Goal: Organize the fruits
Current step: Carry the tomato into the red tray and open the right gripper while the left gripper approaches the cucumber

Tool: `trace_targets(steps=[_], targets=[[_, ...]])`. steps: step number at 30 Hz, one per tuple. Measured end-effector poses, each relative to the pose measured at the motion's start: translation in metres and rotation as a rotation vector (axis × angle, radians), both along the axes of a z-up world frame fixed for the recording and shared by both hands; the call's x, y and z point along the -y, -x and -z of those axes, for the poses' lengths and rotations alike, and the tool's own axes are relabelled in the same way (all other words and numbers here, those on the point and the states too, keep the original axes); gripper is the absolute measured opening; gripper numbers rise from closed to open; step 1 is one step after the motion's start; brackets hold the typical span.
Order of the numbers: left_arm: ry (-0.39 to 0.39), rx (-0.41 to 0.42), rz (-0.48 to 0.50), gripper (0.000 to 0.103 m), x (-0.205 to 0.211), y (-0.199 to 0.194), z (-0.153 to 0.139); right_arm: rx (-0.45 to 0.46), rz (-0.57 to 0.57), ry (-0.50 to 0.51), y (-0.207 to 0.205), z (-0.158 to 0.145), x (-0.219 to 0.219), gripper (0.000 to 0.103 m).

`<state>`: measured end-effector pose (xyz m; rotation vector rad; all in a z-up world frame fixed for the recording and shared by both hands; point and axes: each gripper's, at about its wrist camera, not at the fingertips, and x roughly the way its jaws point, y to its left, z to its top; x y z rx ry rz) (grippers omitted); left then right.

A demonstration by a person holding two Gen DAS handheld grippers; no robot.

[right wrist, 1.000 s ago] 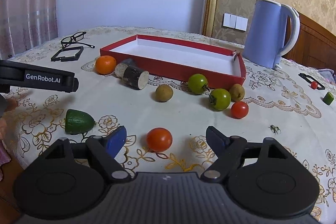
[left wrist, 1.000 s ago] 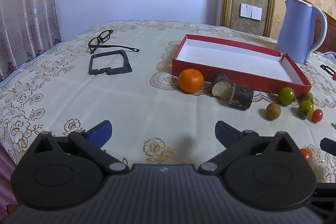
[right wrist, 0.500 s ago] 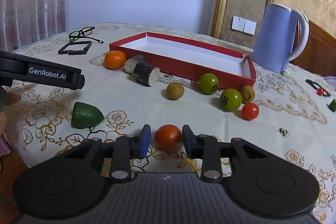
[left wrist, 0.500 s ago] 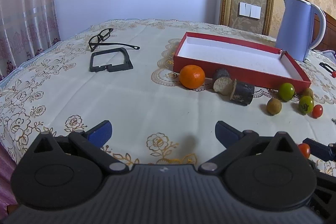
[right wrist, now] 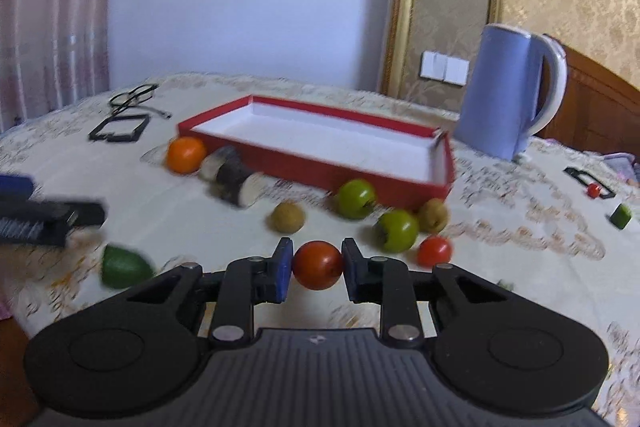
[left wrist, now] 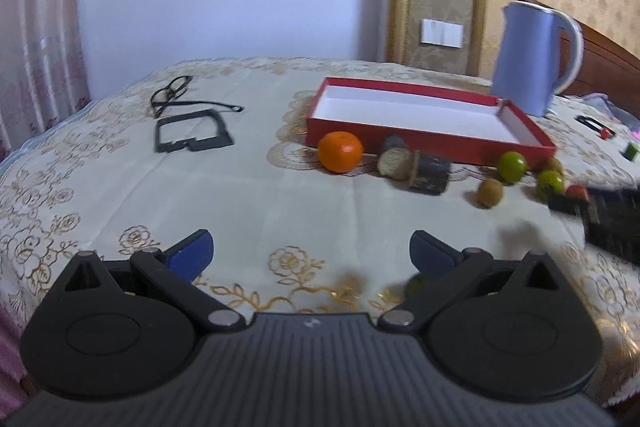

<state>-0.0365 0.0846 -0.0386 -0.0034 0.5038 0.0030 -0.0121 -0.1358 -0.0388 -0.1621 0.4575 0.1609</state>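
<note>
My right gripper (right wrist: 316,267) is shut on a red tomato (right wrist: 317,265) and holds it above the tablecloth. Ahead lies the red tray (right wrist: 332,171) with a white, empty floor. In front of it lie an orange (right wrist: 185,155), two green fruits (right wrist: 355,199) (right wrist: 397,230), two brown fruits (right wrist: 287,217), a small red tomato (right wrist: 434,250) and a green avocado piece (right wrist: 122,266). My left gripper (left wrist: 312,253) is open and empty over the cloth, short of the orange (left wrist: 340,151) and the tray (left wrist: 424,143). The right gripper also shows in the left wrist view (left wrist: 600,215).
A blue kettle (right wrist: 508,95) stands behind the tray's right end. Two cut log pieces (right wrist: 234,179) lie by the orange. Black glasses (left wrist: 176,95) and a black frame (left wrist: 192,137) lie at the left. Small items (right wrist: 620,215) lie at the far right.
My right gripper has lifted the red tomato off the cloth and moved forward toward the tray. The left gripper has shifted slightly and stays open.
</note>
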Motion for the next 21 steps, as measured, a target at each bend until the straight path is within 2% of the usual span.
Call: trace_targets(steps=[5,11,15,21], targets=[[-0.021,0.007,0.037,0.103,0.009,0.003,0.002,0.062,0.045,0.011,-0.025,-0.016,0.012,0.026],[-0.004,0.002,0.049,0.103,0.010,0.001,0.003,0.084,0.107,0.015,-0.087,-0.031,0.024,0.026],[-0.016,-0.010,0.049,0.103,0.012,-0.002,0.005,0.007,0.145,-0.007,-0.141,-0.022,0.037,0.026],[0.008,-0.022,0.032,0.103,0.008,-0.007,0.006,-0.103,0.188,-0.046,-0.193,-0.002,0.055,0.026]])
